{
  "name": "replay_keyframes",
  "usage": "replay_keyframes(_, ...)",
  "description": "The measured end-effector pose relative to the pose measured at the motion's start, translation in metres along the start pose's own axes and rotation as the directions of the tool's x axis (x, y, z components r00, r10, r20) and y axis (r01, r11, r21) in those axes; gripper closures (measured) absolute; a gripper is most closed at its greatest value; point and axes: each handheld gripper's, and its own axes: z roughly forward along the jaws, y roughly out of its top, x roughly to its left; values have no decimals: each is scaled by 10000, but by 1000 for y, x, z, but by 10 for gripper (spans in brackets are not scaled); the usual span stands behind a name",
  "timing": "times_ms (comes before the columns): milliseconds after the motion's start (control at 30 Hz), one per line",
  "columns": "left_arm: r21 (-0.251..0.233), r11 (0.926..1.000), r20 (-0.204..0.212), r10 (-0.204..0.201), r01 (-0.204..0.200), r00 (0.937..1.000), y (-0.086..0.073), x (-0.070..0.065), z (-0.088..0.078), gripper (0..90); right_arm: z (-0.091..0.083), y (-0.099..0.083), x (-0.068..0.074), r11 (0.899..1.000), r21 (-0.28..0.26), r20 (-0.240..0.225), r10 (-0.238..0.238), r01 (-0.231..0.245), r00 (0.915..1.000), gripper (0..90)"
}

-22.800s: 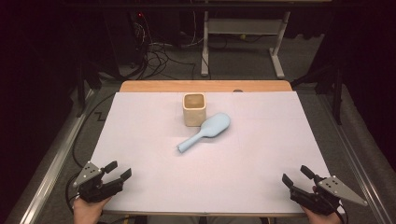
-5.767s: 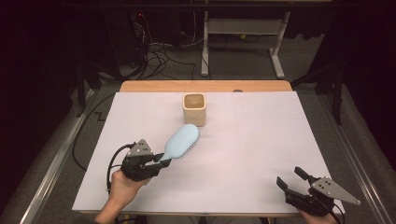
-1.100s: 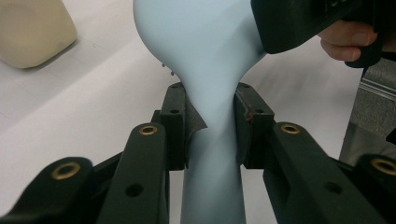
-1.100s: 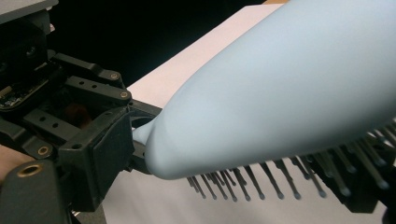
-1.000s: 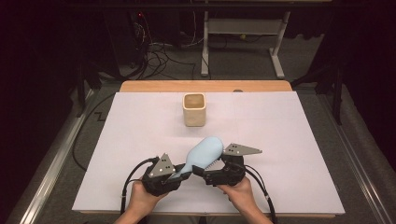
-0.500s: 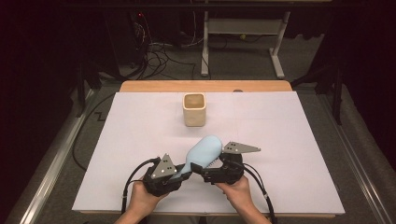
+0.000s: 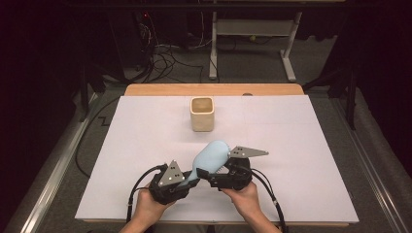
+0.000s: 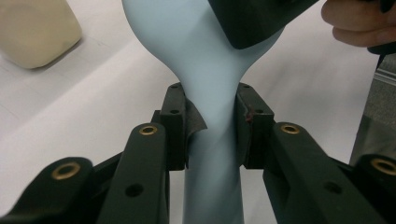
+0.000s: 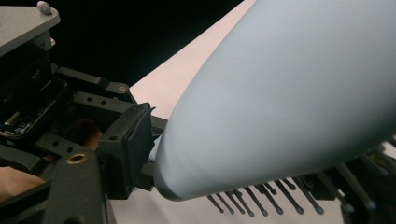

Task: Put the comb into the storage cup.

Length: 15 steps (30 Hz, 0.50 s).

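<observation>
Bench (image 7: 301, 160) under white sheet, beige cup (image 7: 202, 113) at the back. Your blue hairbrush (image 7: 210, 158) hangs above the near middle, bristles down. Your left gripper (image 7: 187, 180) pinches its handle tight. Your right gripper (image 7: 216, 175) has its jaws just closing around the brush head; contact unclear.

a wooden counter (image 7: 145, 90) is carrying a white sheet (image 7: 301, 160) covering nearly all of it, and a cream square cup (image 7: 201, 113) is standing upright near the far edge.
</observation>
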Motion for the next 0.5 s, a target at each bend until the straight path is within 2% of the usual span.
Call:
replay_keyframes(367, 74, 10000, -35, 29, -28, 10000, 0, 0, 1, 694, 1, 0, 0, 9999, 87, -93, 124, -123, 9999, 364)
replay_keyframes(500, 150, 9999, -67, 75, -74, 9999, 0, 0, 2, 694, 1, 1, 0, 9994, 213, -386, 271, -263, 9989, 420)
